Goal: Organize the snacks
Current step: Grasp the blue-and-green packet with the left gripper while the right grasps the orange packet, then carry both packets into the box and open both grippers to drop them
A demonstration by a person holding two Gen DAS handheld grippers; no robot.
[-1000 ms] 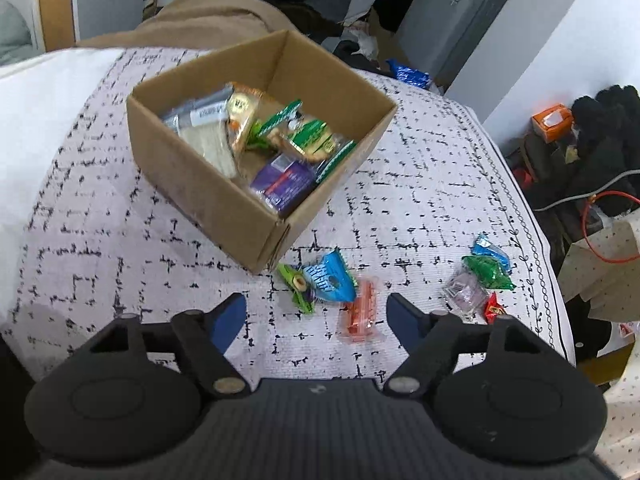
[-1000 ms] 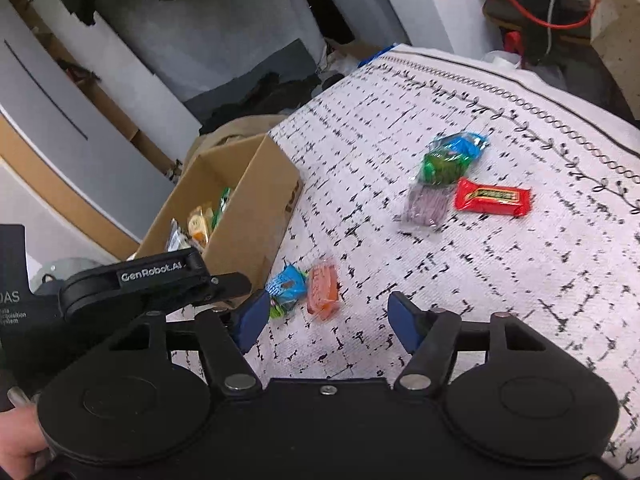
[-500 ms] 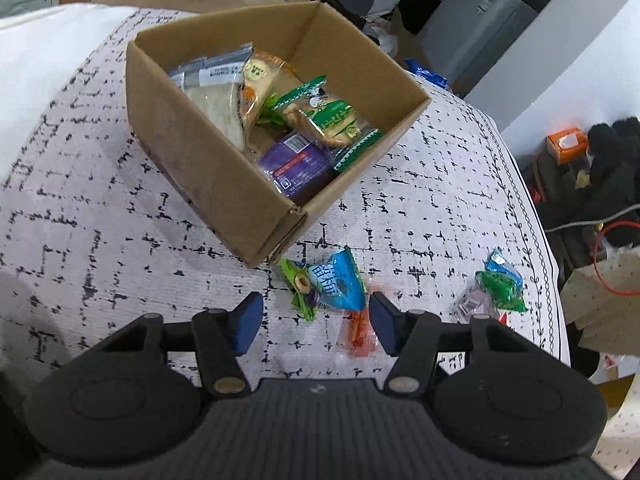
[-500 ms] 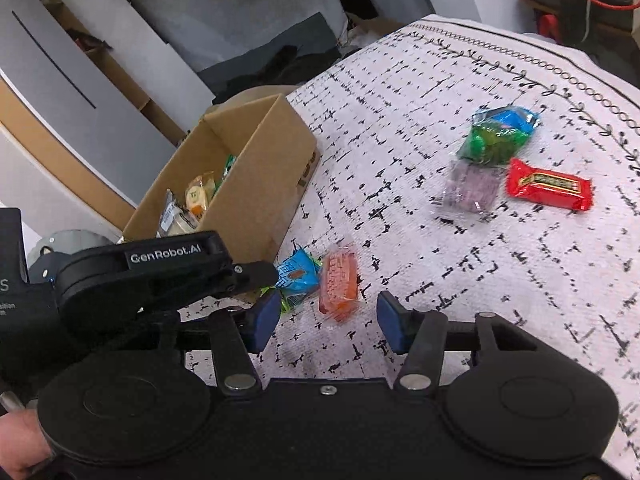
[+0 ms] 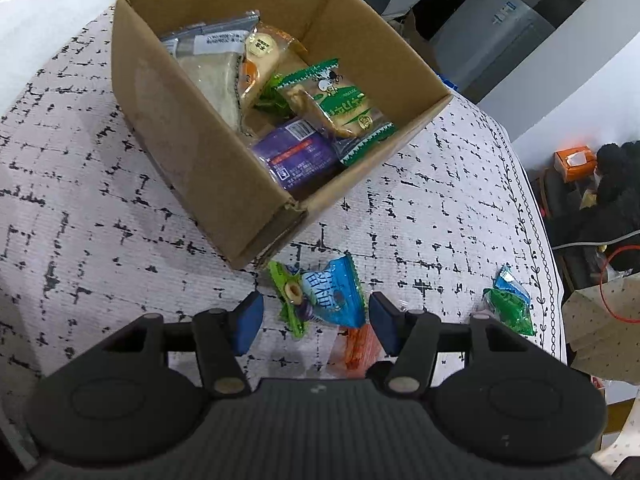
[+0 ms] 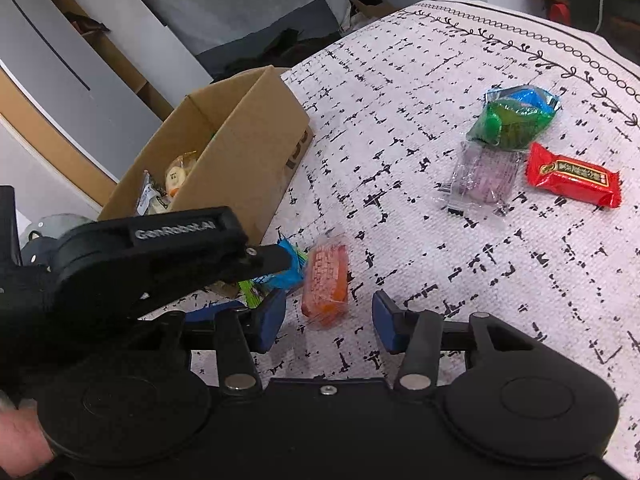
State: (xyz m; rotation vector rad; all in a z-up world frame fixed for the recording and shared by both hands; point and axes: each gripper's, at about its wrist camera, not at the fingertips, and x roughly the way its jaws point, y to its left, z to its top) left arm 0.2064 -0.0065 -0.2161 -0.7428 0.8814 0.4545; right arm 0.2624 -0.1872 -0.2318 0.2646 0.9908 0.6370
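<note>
A cardboard box (image 5: 200, 148) with several snack packs stands on the patterned cloth; it also shows in the right wrist view (image 6: 240, 160). My left gripper (image 5: 316, 320) is open, its fingers on either side of a blue packet (image 5: 334, 294) and a green packet (image 5: 290, 298) by the box corner. An orange snack (image 5: 358, 346) lies just under it. My right gripper (image 6: 328, 318) is open just above the orange snack (image 6: 325, 278). The left gripper (image 6: 160, 256) crosses the right wrist view.
A green-and-blue packet (image 6: 514, 114), a clear purple packet (image 6: 482, 176) and a red bar (image 6: 572, 176) lie to the right. The cloth's bordered edge (image 5: 540, 248) drops off at the right, with clutter beyond it.
Both grippers have moved forward and down toward the snacks by the box corner and narrowed a little. The left gripper's fingers now bracket the blue and green packets.
</note>
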